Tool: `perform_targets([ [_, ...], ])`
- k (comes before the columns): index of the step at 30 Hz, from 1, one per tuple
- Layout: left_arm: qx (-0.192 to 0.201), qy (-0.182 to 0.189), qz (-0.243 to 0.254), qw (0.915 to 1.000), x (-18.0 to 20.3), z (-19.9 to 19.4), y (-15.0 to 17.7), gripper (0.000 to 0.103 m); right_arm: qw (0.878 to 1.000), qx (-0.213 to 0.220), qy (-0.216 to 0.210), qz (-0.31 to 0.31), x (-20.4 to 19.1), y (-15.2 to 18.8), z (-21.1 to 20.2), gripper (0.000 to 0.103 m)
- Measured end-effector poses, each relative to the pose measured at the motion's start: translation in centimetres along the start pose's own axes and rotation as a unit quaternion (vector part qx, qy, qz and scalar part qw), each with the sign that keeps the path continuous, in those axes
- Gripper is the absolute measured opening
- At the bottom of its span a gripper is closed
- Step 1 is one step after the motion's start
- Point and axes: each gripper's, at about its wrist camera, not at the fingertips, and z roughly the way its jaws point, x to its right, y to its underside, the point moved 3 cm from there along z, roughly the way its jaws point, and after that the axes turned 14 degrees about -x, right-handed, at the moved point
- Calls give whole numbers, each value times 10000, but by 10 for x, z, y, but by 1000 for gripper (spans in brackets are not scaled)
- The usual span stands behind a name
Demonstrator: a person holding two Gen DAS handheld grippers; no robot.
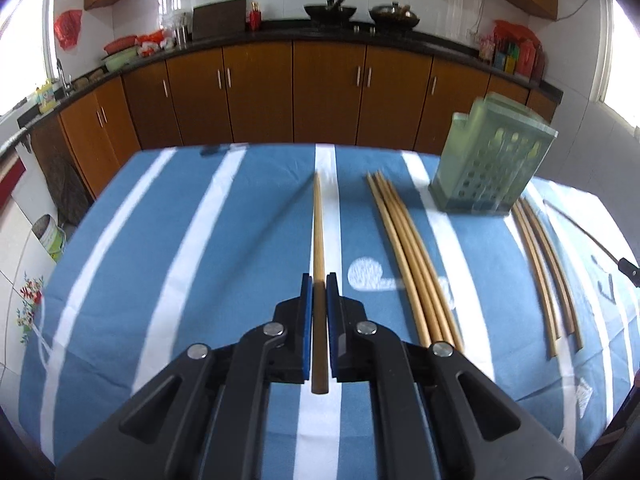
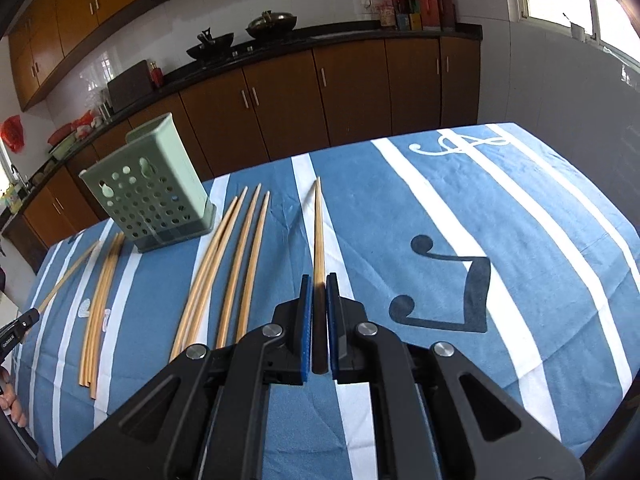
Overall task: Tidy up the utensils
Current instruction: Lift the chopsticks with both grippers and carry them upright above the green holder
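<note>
Left gripper (image 1: pixel 319 280) pinching one chopstick (image 1: pixel 318 224) lengthwise, loose chopsticks (image 1: pixel 404 248) on blue striped tablecloth (image 1: pixel 224 240) to its right, green perforated holder (image 1: pixel 490 164) ahead-right, right gripper (image 2: pixel 319 280) clamped on another chopstick (image 2: pixel 319 232), holder ahead-left.

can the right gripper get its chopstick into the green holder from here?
Probably yes. The right hand-held gripper is shut on a chopstick, and the green holder stands upright with its open top unobstructed; only loose chopsticks lie flat between them.
</note>
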Motion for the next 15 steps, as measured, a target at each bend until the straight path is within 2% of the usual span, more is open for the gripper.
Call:
perform_targets([
  [8,861,124,-198,9960,-4,-58,-25,8,9978,632,-173,75,0,-15,-35,8],
  [15,1221,159,-278,9920,-2,-80,-44,8,9948,1003,-198,37,-4,-32,-55,8],
])
